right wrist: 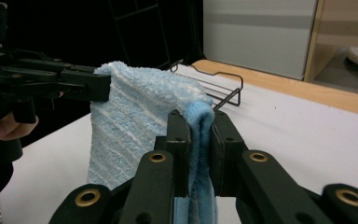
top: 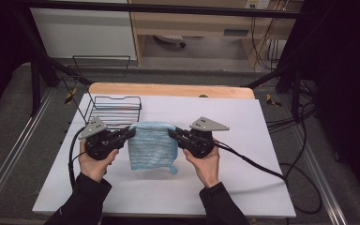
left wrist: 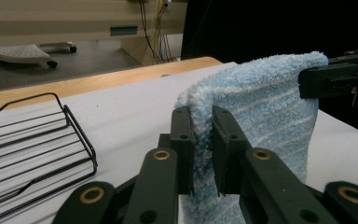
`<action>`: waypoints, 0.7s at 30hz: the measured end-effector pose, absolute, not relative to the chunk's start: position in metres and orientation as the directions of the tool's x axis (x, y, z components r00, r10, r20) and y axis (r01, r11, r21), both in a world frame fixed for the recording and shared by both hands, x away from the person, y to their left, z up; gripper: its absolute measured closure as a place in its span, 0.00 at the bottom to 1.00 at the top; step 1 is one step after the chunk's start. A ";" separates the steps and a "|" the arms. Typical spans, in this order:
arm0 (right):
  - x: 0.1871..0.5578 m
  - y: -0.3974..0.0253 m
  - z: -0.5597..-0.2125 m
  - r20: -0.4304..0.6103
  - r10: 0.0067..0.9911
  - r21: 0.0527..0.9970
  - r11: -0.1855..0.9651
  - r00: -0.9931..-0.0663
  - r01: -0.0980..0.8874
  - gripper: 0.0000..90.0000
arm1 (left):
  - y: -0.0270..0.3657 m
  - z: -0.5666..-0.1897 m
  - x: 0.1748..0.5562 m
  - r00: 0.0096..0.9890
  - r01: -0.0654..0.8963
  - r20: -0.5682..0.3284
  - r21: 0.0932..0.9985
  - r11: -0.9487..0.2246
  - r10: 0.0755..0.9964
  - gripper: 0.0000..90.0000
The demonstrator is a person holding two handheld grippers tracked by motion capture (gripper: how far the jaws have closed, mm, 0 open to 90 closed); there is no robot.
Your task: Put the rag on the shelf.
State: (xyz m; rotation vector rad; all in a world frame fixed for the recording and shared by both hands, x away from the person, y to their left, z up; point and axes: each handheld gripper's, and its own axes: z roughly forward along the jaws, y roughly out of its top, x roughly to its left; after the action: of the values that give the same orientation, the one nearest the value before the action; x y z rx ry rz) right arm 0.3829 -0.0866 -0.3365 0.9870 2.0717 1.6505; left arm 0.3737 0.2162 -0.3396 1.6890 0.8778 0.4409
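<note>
Two hands at the near edge each hold a tool. Left tool (top: 130,133) pinches the left top corner of a blue towel (top: 153,145); right tool (top: 172,133) pinches the right top corner. Between them the towel hangs, its lower edge on the white surface (top: 243,140). Wire rack (top: 114,109) sits behind the left tool.

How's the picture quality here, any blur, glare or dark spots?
High view: soft, white table sheet evenly lit without glare, edges dark. Left gripper view: towel crisp, background shelf blurry. Right gripper view: dark at left, tongs sharp.
</note>
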 end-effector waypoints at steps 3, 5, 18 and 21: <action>0.381 -0.084 -0.333 0.165 0.680 0.949 0.088 -0.714 0.304 0.89 | 0.218 -0.337 0.372 0.648 0.305 -0.137 0.948 -0.091 0.749 0.89; 0.381 -0.082 -0.332 0.162 0.682 0.953 0.079 -0.713 0.292 0.89 | 0.219 -0.335 0.371 0.646 0.295 -0.133 0.952 -0.085 0.752 0.89; 0.378 -0.064 -0.314 0.142 0.667 0.972 0.046 -0.732 0.231 0.89 | 0.237 -0.320 0.366 0.625 0.224 -0.124 0.974 -0.024 0.771 0.89; 0.379 -0.059 -0.309 0.125 0.666 0.977 0.045 -0.736 0.207 0.89 | 0.241 -0.316 0.364 0.619 0.210 -0.123 0.978 -0.012 0.775 0.89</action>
State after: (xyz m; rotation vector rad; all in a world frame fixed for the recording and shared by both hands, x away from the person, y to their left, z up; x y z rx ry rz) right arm 0.3786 -0.0591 -0.3087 0.8798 1.9672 1.7362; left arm 0.3642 0.2414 -0.3162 1.5565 0.8508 0.5472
